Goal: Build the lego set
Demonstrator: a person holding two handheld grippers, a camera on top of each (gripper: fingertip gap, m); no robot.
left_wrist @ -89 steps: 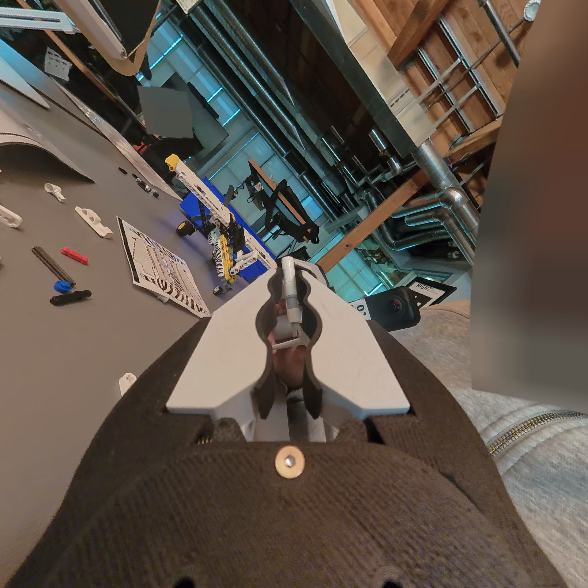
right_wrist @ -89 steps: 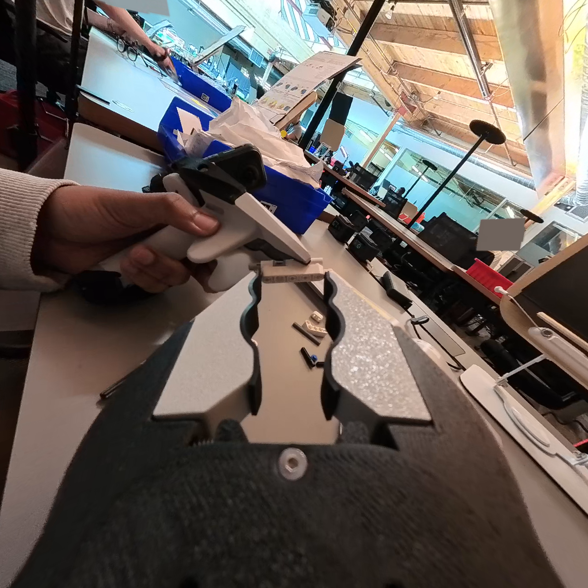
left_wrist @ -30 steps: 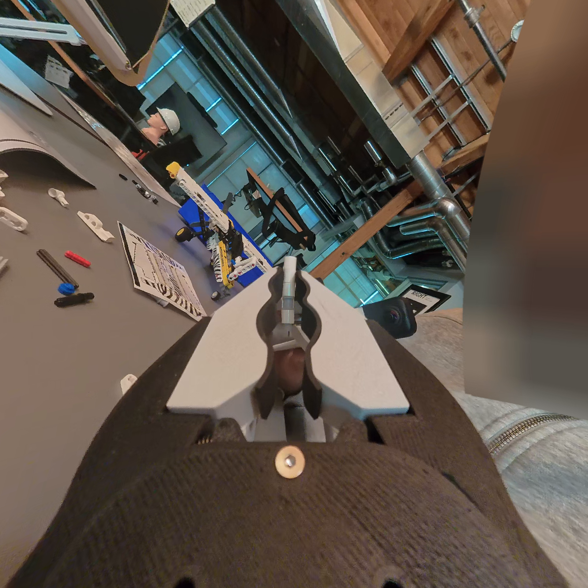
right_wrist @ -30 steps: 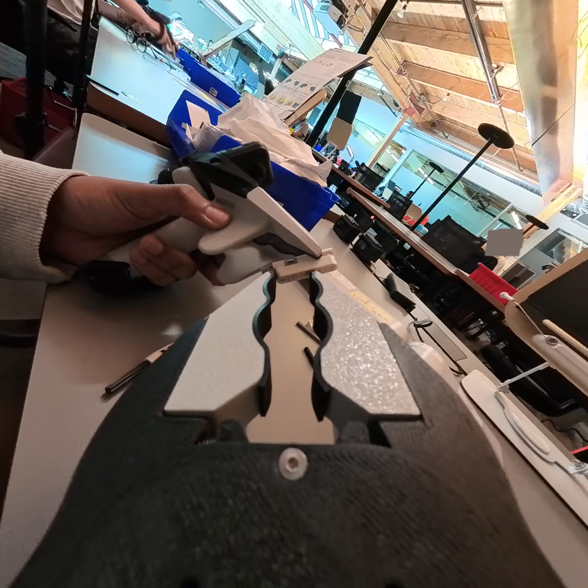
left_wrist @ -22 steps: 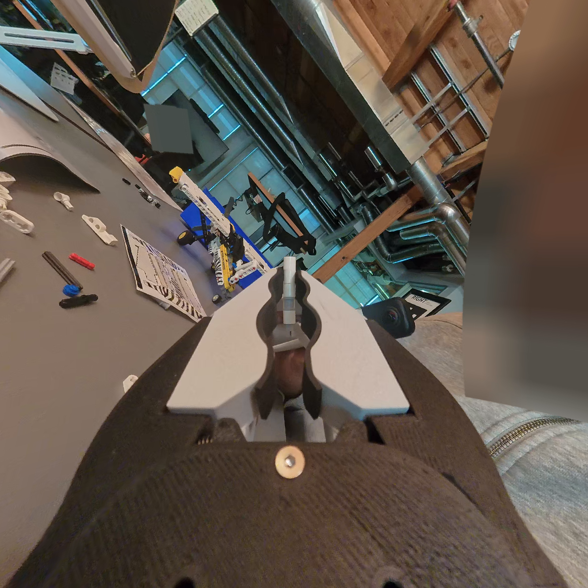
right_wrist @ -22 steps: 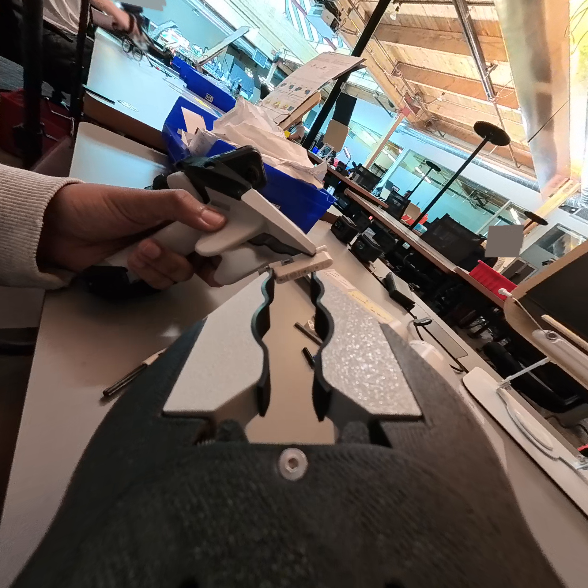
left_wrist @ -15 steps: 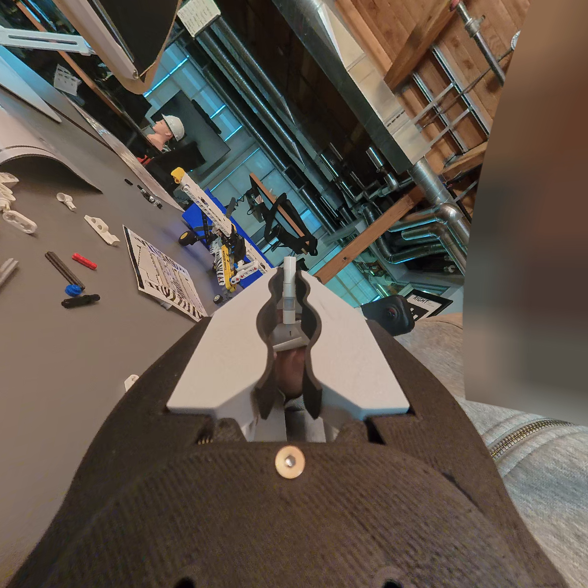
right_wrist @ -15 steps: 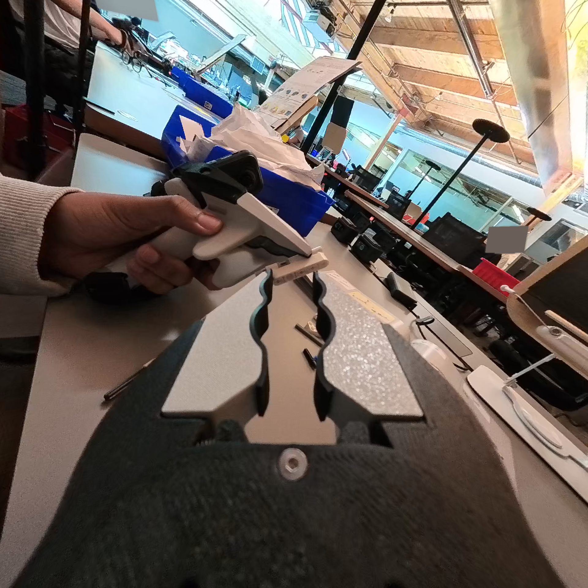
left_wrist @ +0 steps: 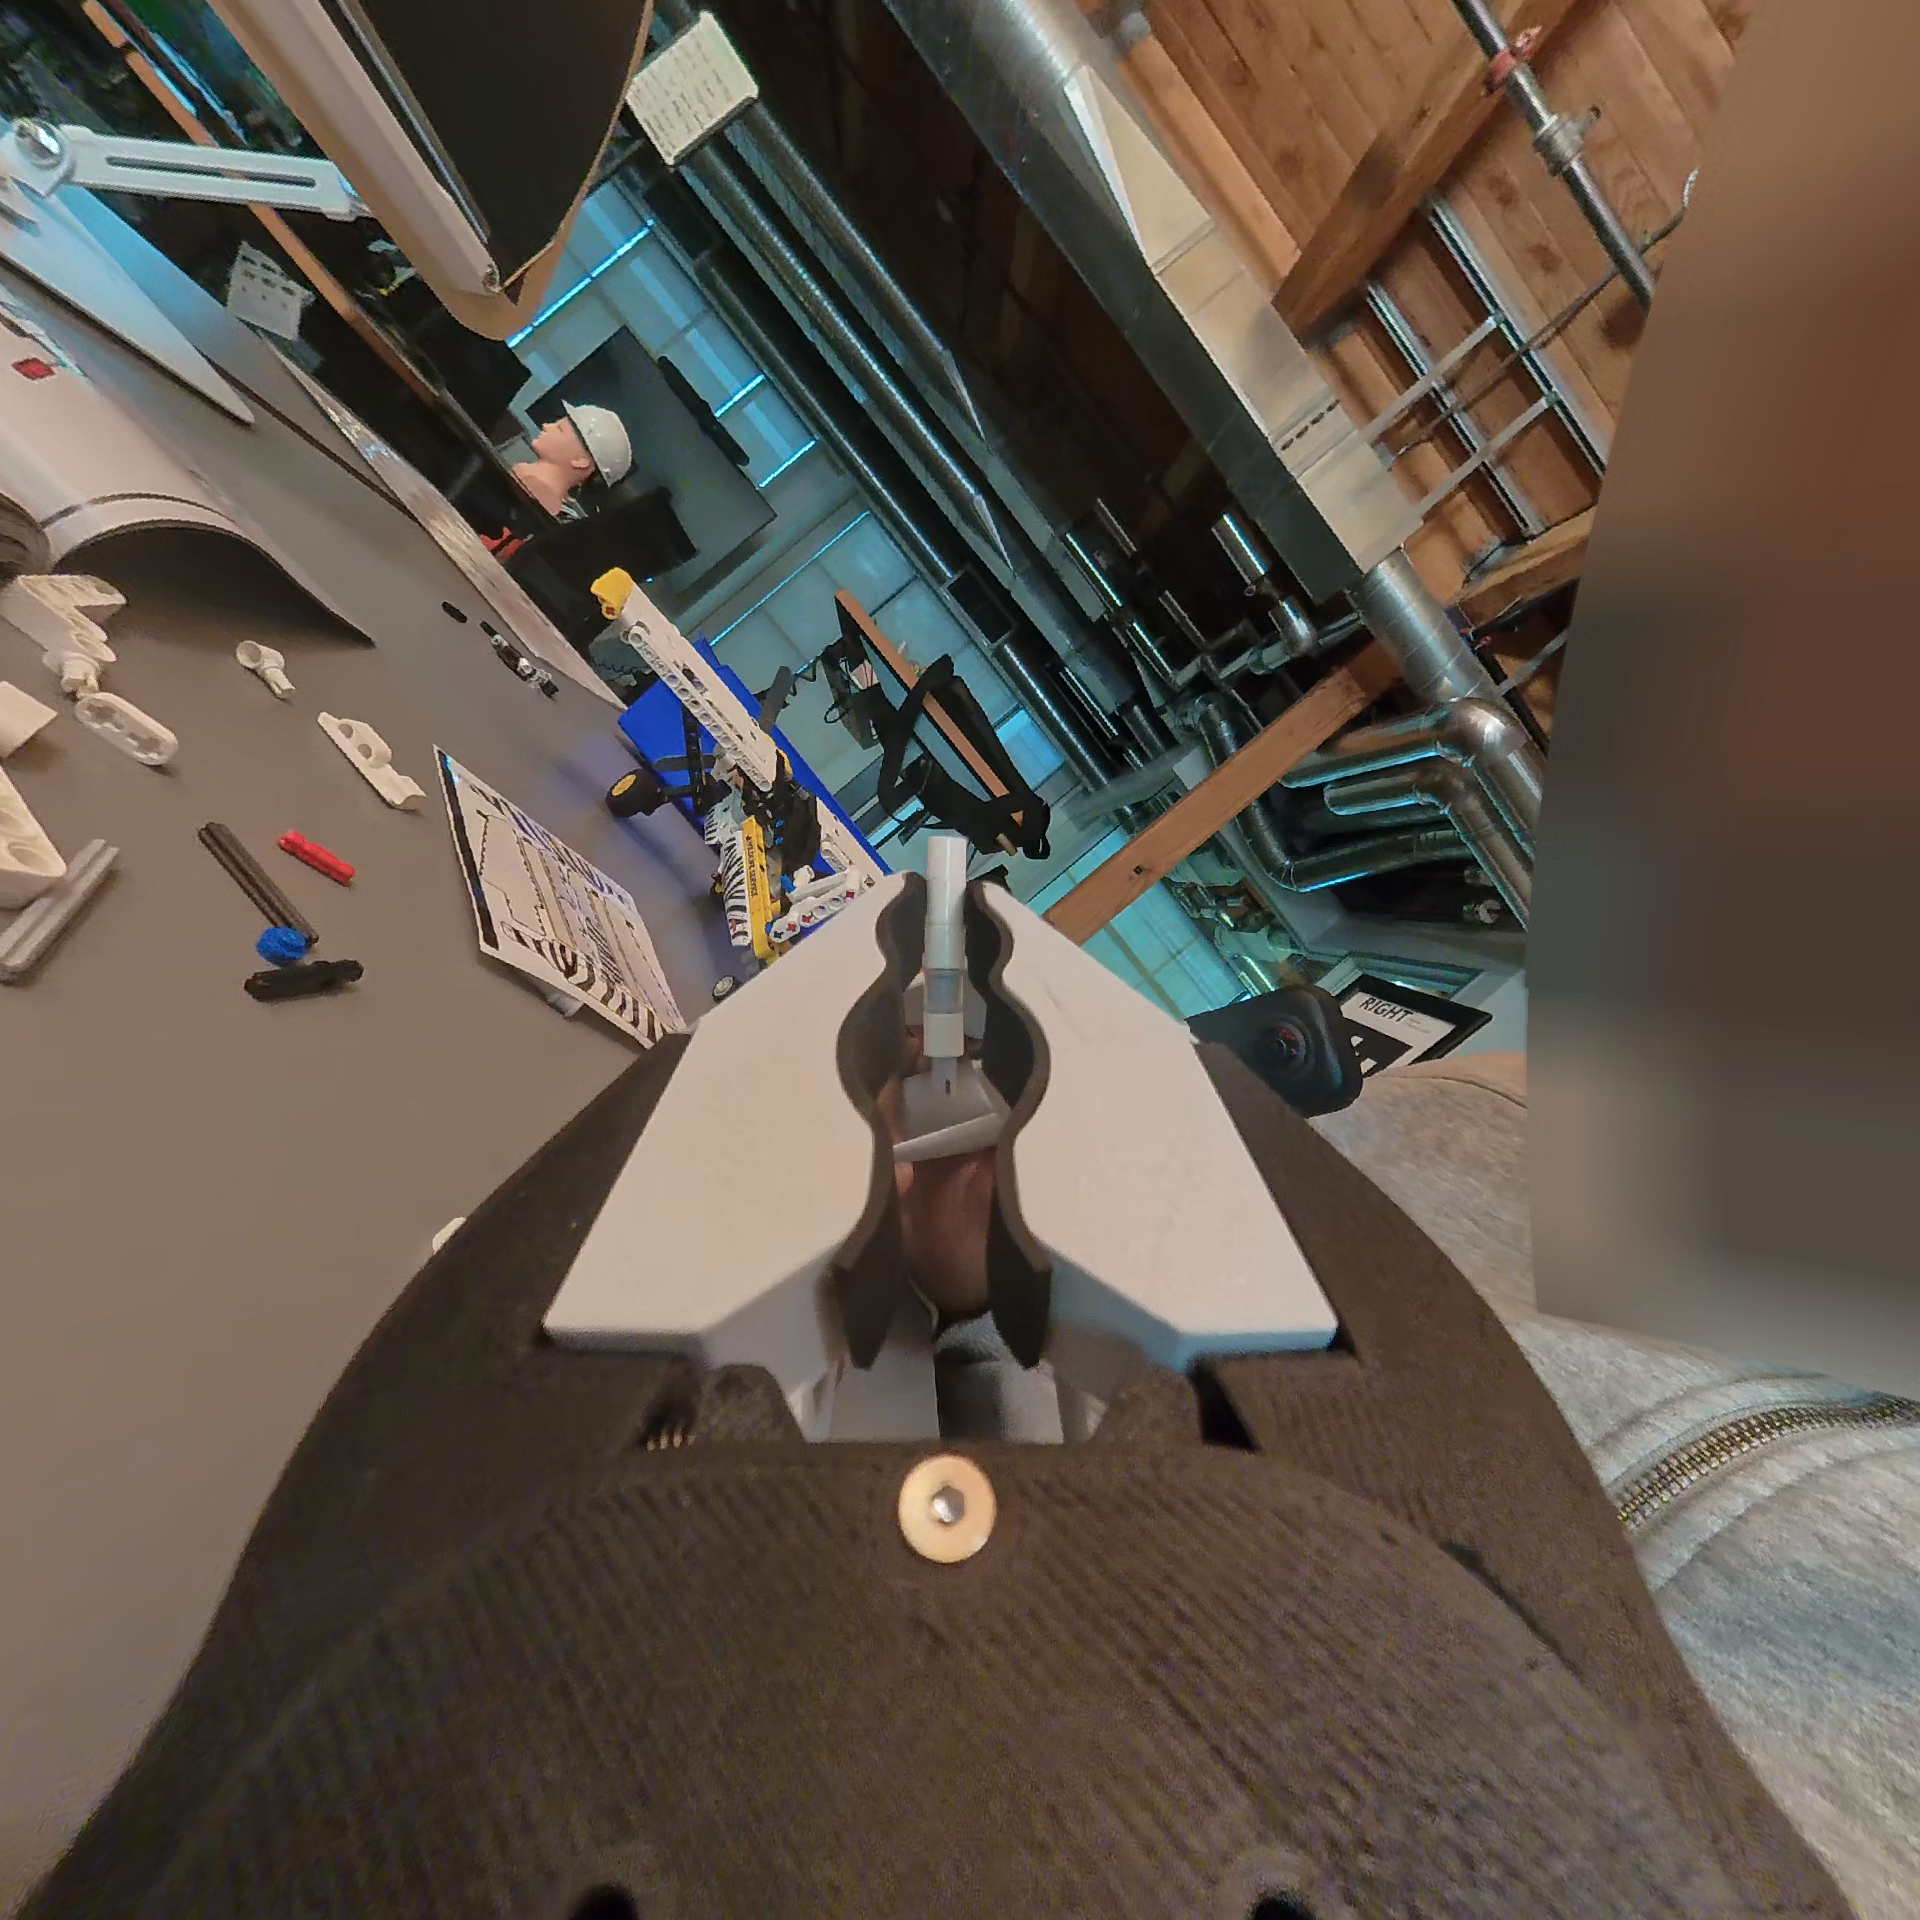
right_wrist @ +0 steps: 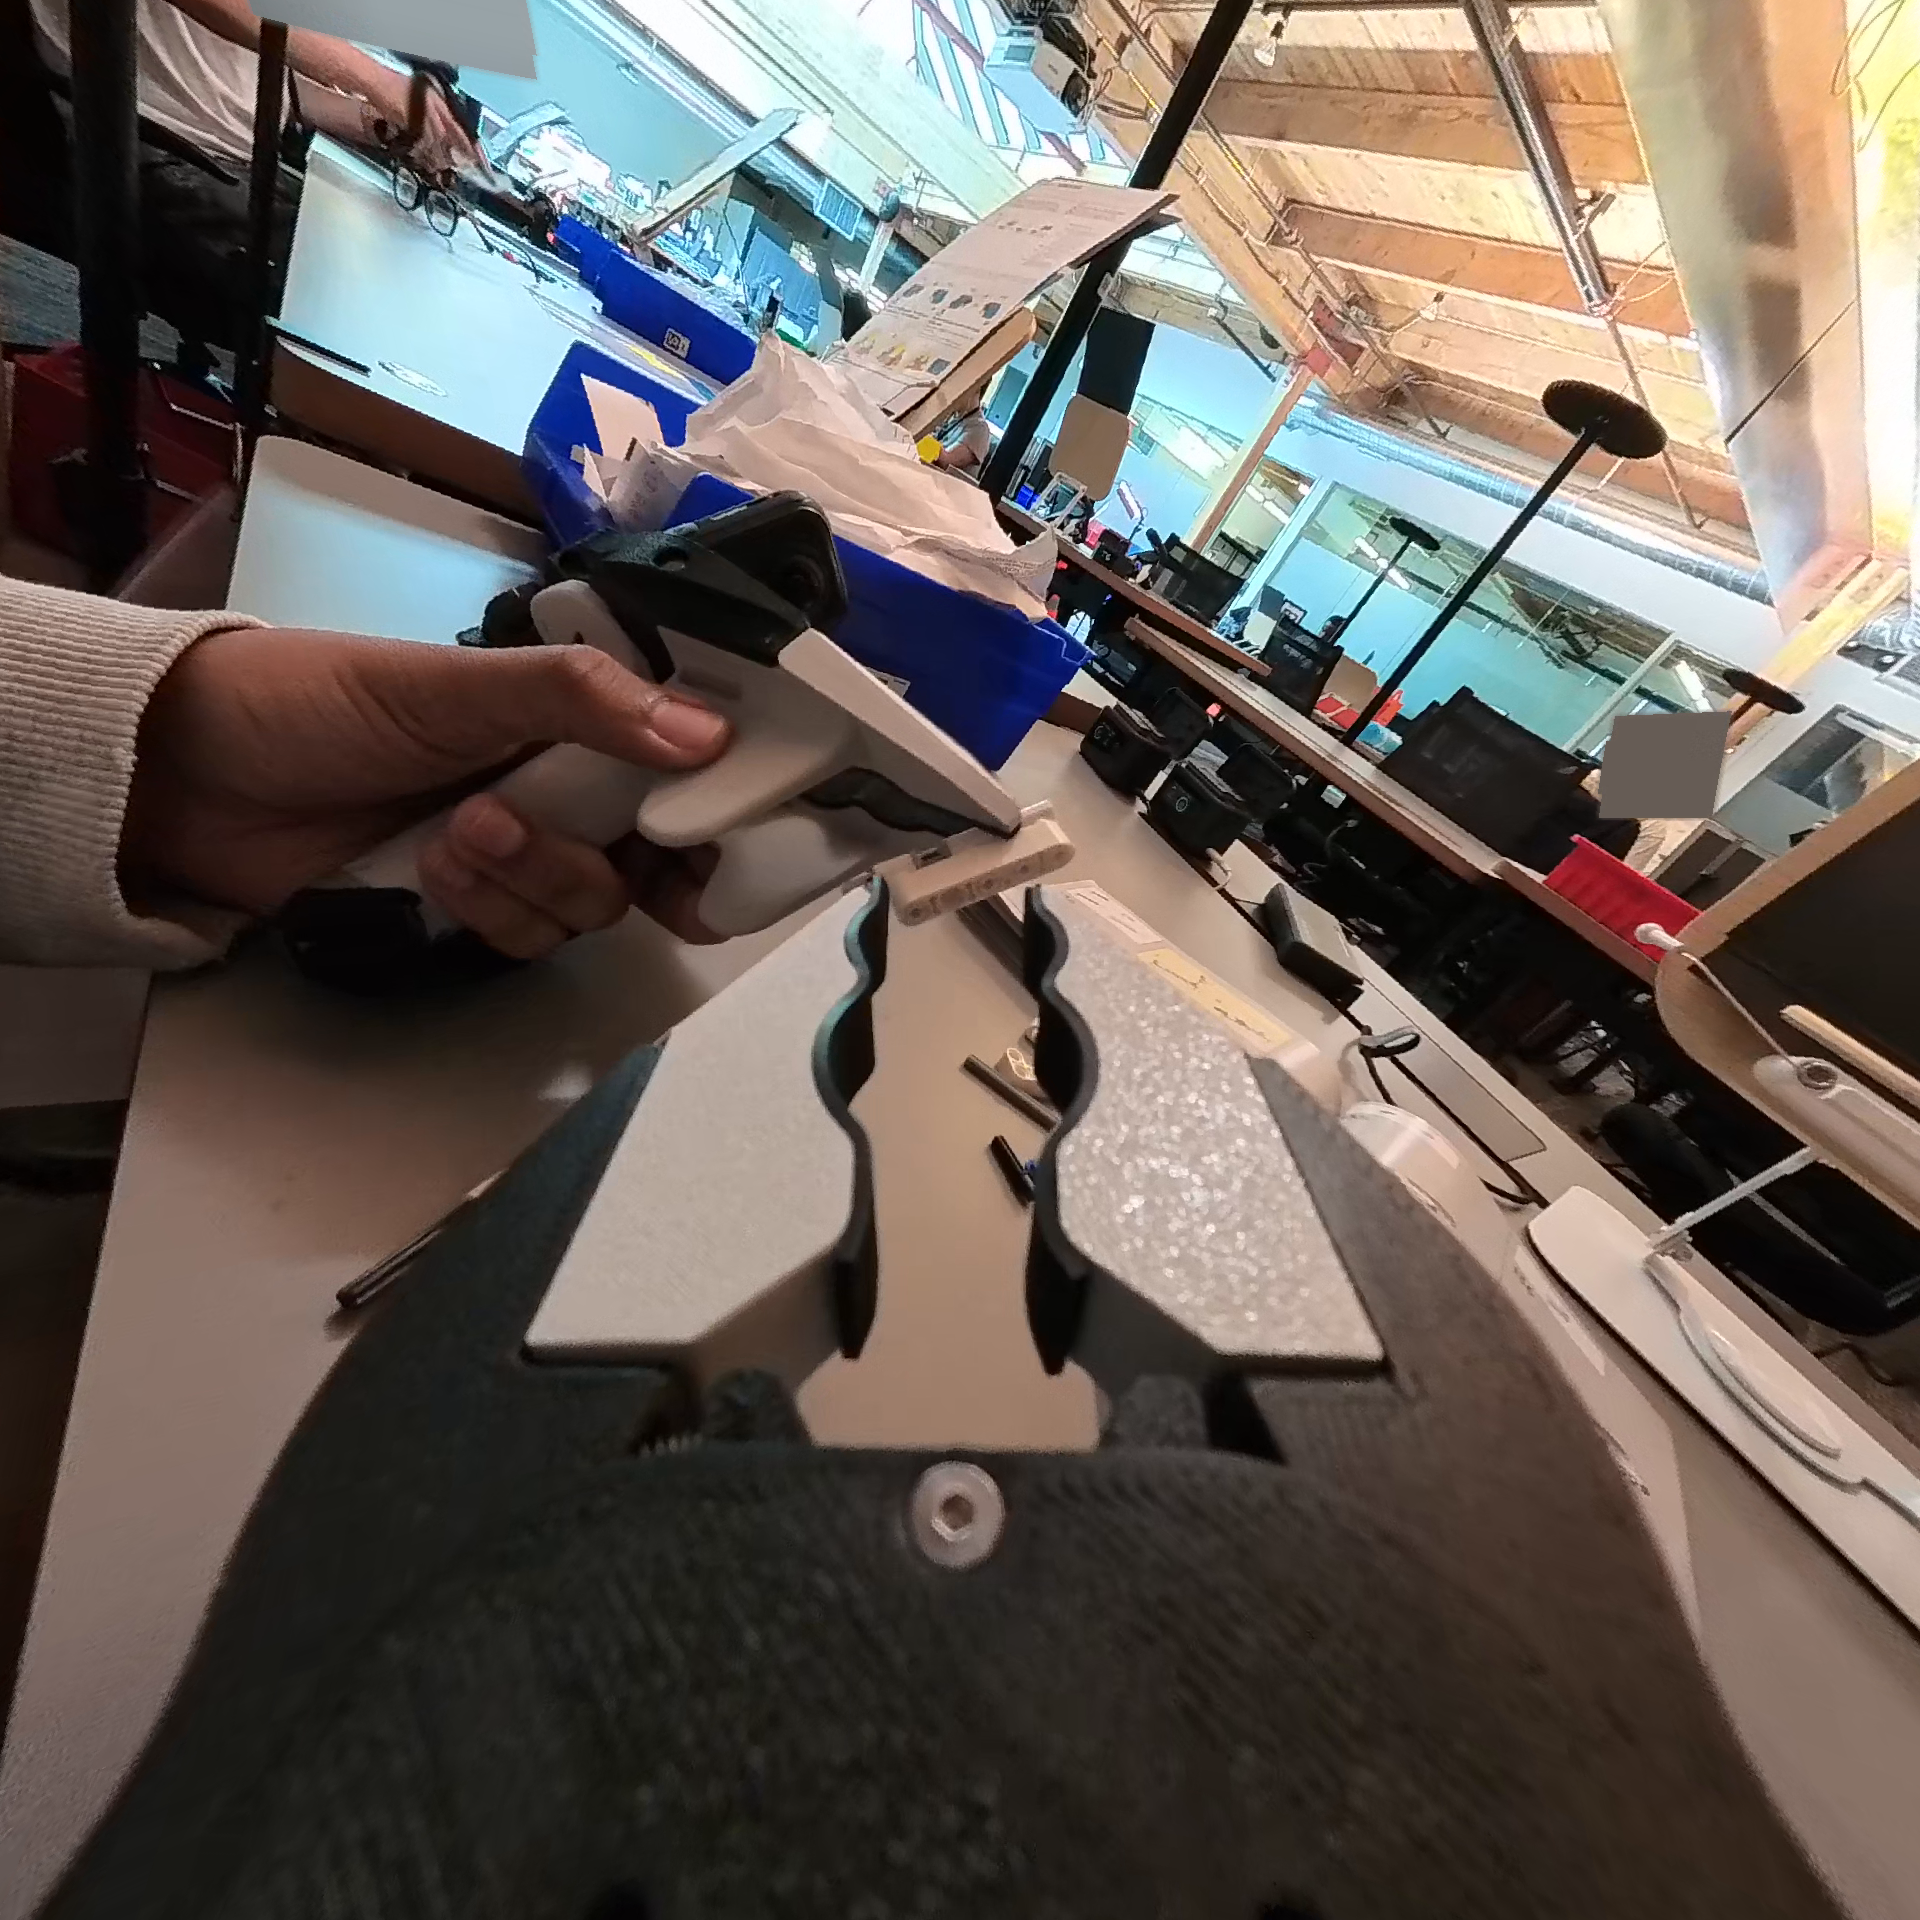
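Note:
My left gripper [left_wrist: 943,896] is shut on a small white lego assembly [left_wrist: 943,940], a beam with a pin that sticks out past the tips. In the right wrist view a hand holds the left gripper [right_wrist: 1013,823] above the table, with the white beam [right_wrist: 982,873] tilted at its tips. My right gripper [right_wrist: 956,909] is open with a narrow gap and empty. The beam lies across just beyond its fingertips, close to the left fingertip [right_wrist: 878,904]. Only the right gripper's black camera [left_wrist: 1288,1044] shows in the left wrist view.
Loose parts lie on the grey table [left_wrist: 208,1143]: a black axle [left_wrist: 255,878], red pin [left_wrist: 317,857], blue pin [left_wrist: 283,943], black pin [left_wrist: 303,977] and white pieces [left_wrist: 369,743]. An instruction sheet [left_wrist: 561,904], a built crane model [left_wrist: 727,769] and a blue bin [right_wrist: 914,644] stand behind. Only a small space, under 4 cm, lies between the two pairs of fingers.
My right gripper's jaws have narrowed since three seconds ago. The white beam in the left gripper has tilted, right end up. Both grippers have shifted only slightly.

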